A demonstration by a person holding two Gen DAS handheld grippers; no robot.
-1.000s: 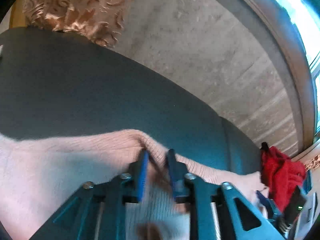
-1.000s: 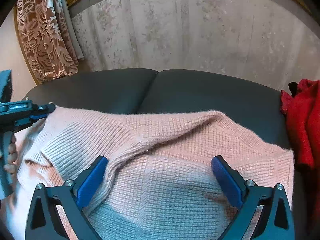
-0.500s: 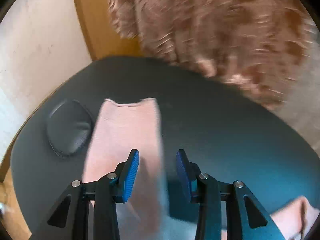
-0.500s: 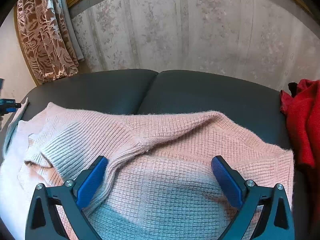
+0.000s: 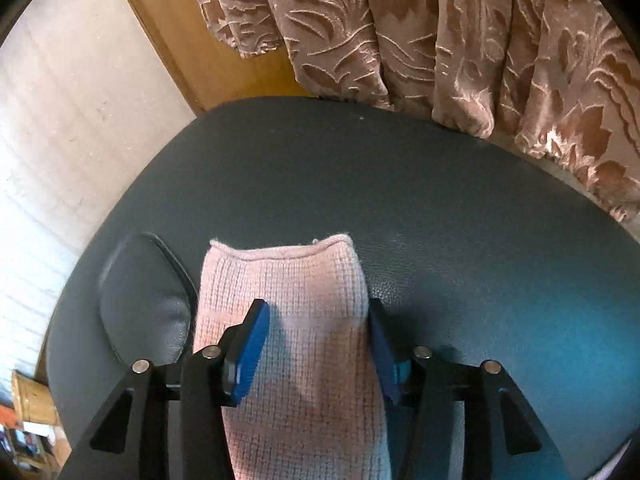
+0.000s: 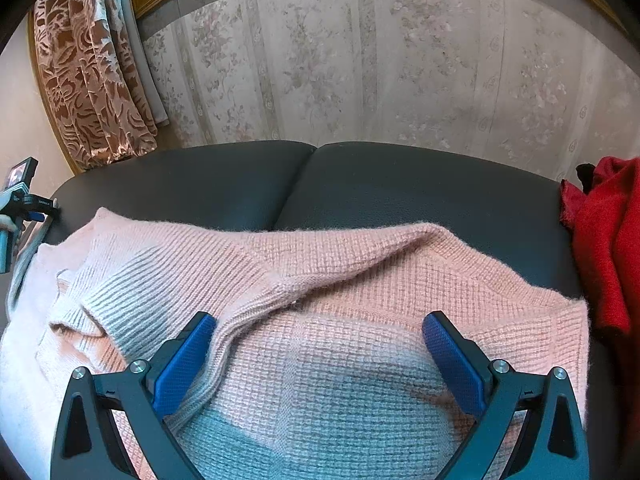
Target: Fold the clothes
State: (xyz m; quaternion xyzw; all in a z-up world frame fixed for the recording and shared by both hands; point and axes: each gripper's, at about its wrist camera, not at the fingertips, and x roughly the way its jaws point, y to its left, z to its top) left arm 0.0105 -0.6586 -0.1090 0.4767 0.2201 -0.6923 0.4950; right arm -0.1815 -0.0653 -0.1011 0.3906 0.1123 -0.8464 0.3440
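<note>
Laying out 1 sleeve (image 5: 288, 320) of the pink knit sweater (image 6: 360, 320) toward the left end of the dark leather sofa (image 5: 400, 184). My left gripper (image 5: 316, 344) sits over that sleeve with its jaws apart; they have just been opening, the knit lies between the blue pads (image 5: 252, 352) and they do not press on it. I judge the sleeve is drawn out straight so it can be folded back across the body in 1 clean move. Cuff end points at the sofa's left edge, beside a round stitched panel (image 5: 148, 304).

My right gripper (image 6: 320, 360) hangs wide apart over the sweater's body, clamping nothing; probably waiting to steady the torso. The body lies across the seat's middle, spanning the seam between the 2 cushions, with a ridge running diagonally that needs smoothing.

Red garment (image 6: 604, 240) heaped at the sofa's right end, just beside the sweater's hem. Behind: brown patterned curtain (image 5: 440, 40), pale floral sheer curtain (image 6: 380, 60), wooden trim (image 5: 168, 28).
</note>
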